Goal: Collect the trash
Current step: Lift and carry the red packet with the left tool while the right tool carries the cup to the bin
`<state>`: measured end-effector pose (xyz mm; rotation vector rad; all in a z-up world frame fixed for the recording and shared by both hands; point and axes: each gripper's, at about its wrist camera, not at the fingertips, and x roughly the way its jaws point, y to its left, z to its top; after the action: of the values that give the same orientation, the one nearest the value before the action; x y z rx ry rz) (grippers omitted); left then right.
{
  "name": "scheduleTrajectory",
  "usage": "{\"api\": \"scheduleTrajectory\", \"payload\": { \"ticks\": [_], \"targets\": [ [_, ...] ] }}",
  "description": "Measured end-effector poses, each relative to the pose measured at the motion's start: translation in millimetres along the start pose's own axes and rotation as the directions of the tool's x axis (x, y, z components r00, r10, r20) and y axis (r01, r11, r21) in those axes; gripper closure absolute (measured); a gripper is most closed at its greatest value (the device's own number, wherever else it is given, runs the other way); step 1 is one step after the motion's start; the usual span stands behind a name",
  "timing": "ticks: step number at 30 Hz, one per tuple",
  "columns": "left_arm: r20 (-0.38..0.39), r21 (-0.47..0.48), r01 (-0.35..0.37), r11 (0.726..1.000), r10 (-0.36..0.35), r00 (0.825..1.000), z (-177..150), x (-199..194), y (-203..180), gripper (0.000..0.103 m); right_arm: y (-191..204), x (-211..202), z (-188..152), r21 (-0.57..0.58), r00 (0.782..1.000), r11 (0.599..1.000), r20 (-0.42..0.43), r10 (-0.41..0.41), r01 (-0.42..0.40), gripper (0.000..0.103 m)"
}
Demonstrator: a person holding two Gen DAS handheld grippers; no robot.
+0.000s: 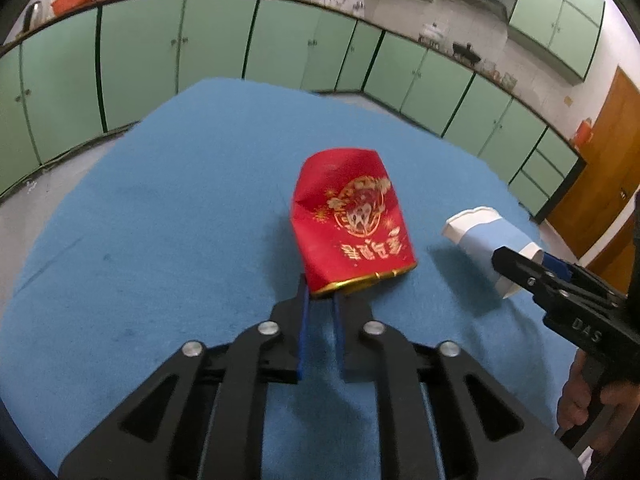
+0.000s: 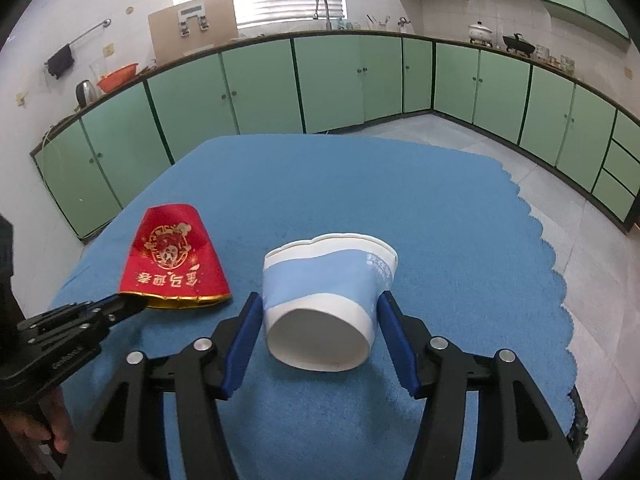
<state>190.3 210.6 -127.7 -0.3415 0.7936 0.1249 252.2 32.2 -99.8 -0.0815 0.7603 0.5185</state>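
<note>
Two crushed paper cups lie on their sides on the blue tabletop (image 2: 400,184). The left gripper (image 1: 320,300) pinches the gold rim of the red cup (image 1: 352,220), base pointing away. The right gripper (image 2: 320,316) clamps the blue-and-white cup (image 2: 324,300) across its body, mouth toward the camera, likely ready for lifting.

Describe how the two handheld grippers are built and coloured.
Both the left gripper and right gripper are black plastic linkage frames with round silver pivot bolts and blue pads lining flat fingers. Raised lettering marks each body's side. A bare hand grips a pistol-style handle.
</note>
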Motion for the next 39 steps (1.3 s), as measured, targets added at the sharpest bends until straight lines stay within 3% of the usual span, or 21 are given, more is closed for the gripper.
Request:
{"api": "scheduleTrajectory", "payload": {
  "ticks": [2,5,8,11,21,39],
  "targets": [
    [-0.03,0.01,-0.003,1.0,0.003,1.0,2,10,-2,0.079,2,2,0,0.002,1.0,1.0,-0.003,0.003,-0.003,0.045],
    [-0.03,0.034,-0.01,0.999,0.012,0.999,8,16,-9,0.079,0,3,-1,0.001,1.0,1.0,-0.002,0.006,-0.006,0.045],
    [-0.021,0.02,-0.012,1.0,0.012,1.0,10,19,-7,0.093,-2,3,-4,-0.001,1.0,1.0,-0.002,0.008,-0.008,0.045],
    [0.018,0.023,-0.009,1.0,0.009,1.0,13,15,-9,0.097,-4,3,-6,-0.013,1.0,1.0,0.001,-0.003,0.003,0.045],
    [0.066,0.05,0.017,0.999,-0.02,0.998,8,-8,-19,0.099,-19,-21,-3,0.011,0.998,0.999,0.049,-0.034,0.033,0.045],
    [0.127,0.139,0.113,0.984,-0.131,0.983,-3,-49,-80,0.102,-54,-81,-8,0.06,0.988,0.996,0.133,-0.079,0.072,0.045]
  ]
}}
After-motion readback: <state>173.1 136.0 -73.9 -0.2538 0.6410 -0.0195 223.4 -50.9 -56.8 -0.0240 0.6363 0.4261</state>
